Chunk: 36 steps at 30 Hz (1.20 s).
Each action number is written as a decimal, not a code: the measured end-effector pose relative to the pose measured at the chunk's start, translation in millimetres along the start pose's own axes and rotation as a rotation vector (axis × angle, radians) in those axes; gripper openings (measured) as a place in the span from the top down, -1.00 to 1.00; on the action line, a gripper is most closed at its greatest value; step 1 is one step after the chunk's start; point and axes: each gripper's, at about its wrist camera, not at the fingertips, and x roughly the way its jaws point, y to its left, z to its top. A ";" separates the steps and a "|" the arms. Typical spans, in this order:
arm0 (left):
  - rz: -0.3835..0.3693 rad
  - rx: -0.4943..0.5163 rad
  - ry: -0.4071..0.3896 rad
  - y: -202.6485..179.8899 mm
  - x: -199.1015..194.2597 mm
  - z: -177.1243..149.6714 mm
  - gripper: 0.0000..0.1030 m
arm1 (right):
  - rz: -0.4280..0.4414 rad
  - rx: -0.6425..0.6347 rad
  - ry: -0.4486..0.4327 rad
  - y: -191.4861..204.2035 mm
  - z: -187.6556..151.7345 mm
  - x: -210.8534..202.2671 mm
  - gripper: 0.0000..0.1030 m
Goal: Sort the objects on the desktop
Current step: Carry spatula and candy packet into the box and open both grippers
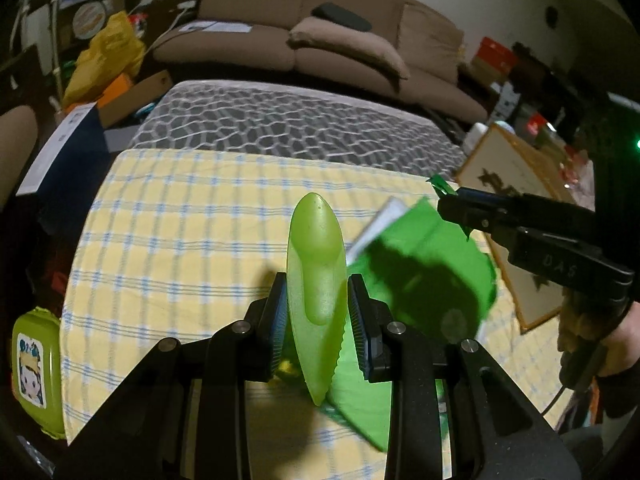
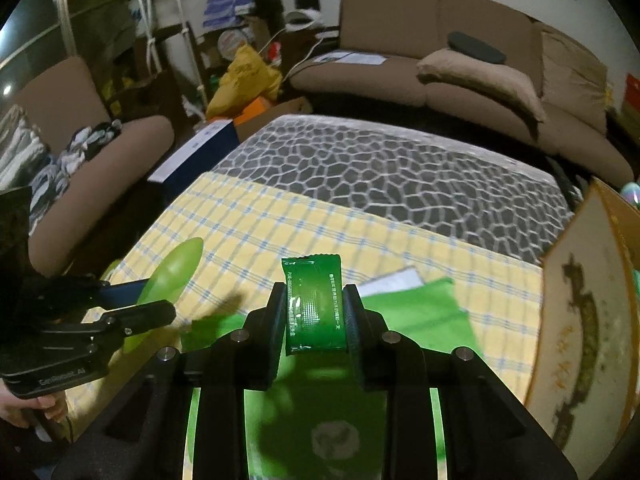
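Left gripper (image 1: 318, 316): its two fingers are pinching a light green plastic knife (image 1: 316, 280), which is standing upright between the pads, rounded tip pointing away, serrated edge facing right.
Right gripper (image 2: 314, 316): it is clamping a dark green sachet (image 2: 314, 304) by its sides; the sachet is sticking up out of the fingers, printed face toward the camera.
Position of the two: both are hovering above the cloth, the right gripper (image 1: 500, 220) reaching in beside the left, the two apart.
Green bag (image 1: 432, 272): it is lying flat on the cloth just under and beyond the grippers, with a white paper (image 2: 394, 280) peeking out from its far edge.
Checked cloth (image 1: 192, 232): yellow with blue lines, it is covering the near part of the table.
Grey patterned surface (image 2: 400, 168): it is showing beyond the cloth.
Green lunch box (image 1: 36, 368): it is sitting at the cloth's left edge, cartoon sticker on the lid.
Framed picture (image 2: 588, 320): it is leaning at the right side.
Brown sofa (image 1: 320, 32): it is standing behind the table.
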 end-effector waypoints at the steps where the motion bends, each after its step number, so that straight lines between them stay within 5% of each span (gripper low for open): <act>1: -0.005 0.012 -0.002 -8.7 -1.8 2.2 0.48 | -0.004 0.009 -0.007 -2.9 -1.5 -4.2 0.46; 13: -0.120 0.167 -0.028 -132.2 -9.1 31.8 0.48 | -0.103 0.156 -0.131 -72.7 -26.9 -83.2 0.46; 18: -0.177 0.226 -0.020 -189.3 0.2 39.3 0.48 | -0.259 0.217 -0.191 -117.4 -39.1 -122.6 0.46; 24: -0.237 0.286 -0.008 -256.6 13.8 45.7 0.48 | -0.348 0.316 -0.220 -177.6 -61.1 -160.3 0.46; 36: -0.311 0.382 0.039 -365.2 51.1 39.3 0.48 | -0.389 0.447 -0.217 -243.1 -108.4 -199.7 0.46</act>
